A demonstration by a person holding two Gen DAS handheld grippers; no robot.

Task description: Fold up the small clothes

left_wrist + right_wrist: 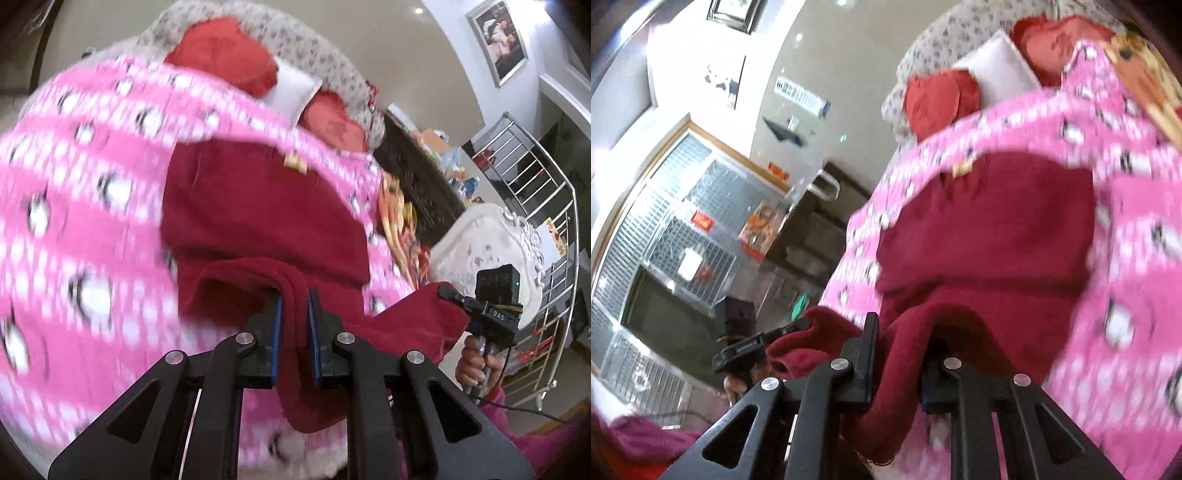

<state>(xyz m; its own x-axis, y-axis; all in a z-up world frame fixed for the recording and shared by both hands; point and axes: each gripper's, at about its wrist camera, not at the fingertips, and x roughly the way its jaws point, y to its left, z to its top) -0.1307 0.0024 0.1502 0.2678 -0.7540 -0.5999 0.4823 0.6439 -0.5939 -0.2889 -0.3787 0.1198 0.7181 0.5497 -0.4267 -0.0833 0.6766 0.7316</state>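
- The dark red fleecy garment (258, 206) lies partly on a pink plush blanket (92, 192) printed with white and black cartoon figures, spread over a bed; its near edge is lifted off the blanket at two corners
- The left gripper (294, 325) has its black fingers with blue pads (277, 332) pinched on a thick folded hem of the garment; the soft cloth bulges over the fingertips and hangs down between them
- The right gripper (905, 354) is clamped on the other corner of the same garment (990, 229); a rolled, nubby edge drapes over its fingers, hiding the right one
- From the left wrist view, the right hand (474, 363) wraps a black handle, with the cloth stretched towards it
- At the head of the bed sit two red rounded cushions (225, 51) and a white square pillow (291, 92); motion blur softens the blanket's pattern
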